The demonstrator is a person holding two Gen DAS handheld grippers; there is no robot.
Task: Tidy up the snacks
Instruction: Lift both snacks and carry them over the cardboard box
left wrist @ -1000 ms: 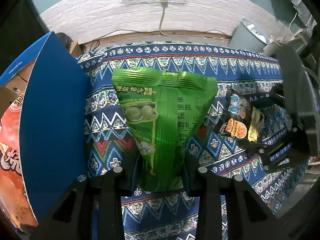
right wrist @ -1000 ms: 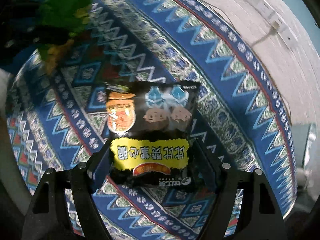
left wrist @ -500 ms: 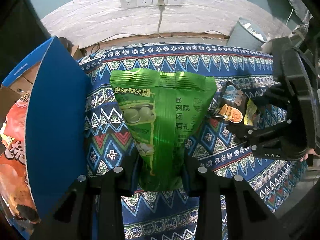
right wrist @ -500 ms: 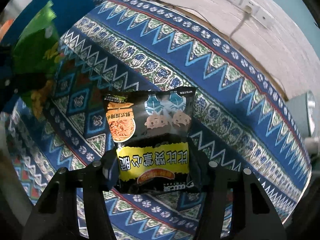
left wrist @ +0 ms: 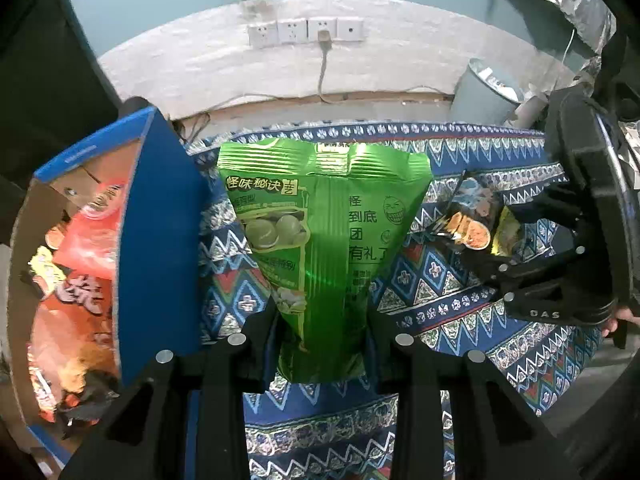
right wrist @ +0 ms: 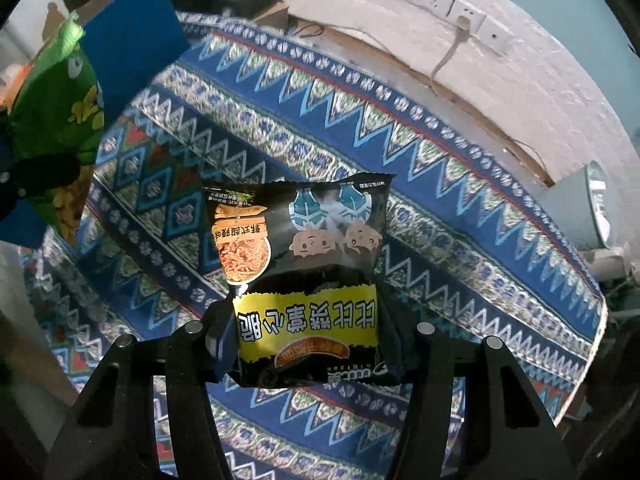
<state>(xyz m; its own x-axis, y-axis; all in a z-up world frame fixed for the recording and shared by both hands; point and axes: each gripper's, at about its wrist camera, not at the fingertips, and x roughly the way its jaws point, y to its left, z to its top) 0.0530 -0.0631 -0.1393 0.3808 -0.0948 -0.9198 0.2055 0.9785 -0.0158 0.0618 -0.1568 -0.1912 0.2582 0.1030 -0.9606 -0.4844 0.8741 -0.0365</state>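
My left gripper [left wrist: 322, 344] is shut on the bottom of a green snack bag [left wrist: 324, 240], which hangs above the patterned tablecloth [left wrist: 432, 280]. My right gripper [right wrist: 308, 344] is shut on a black and yellow noodle snack pack [right wrist: 304, 280], lifted off the cloth. In the left wrist view the right gripper [left wrist: 472, 254] with its black pack [left wrist: 472, 220] shows at the right. In the right wrist view the green bag [right wrist: 56, 120] shows at the far left. A blue cardboard box [left wrist: 156, 248] stands at the left, holding a red snack bag [left wrist: 76, 280].
A grey bin [left wrist: 484, 92] stands behind the table at the right. A white wall with a row of sockets [left wrist: 306, 32] and a hanging cable runs along the back. The table's far edge [right wrist: 600, 308] lies to the right.
Both grippers have risen with their packs. The right gripper's jaws closed in on the black pack, rolled, and lifted it off the cloth. The box's inside shows more in the left view.
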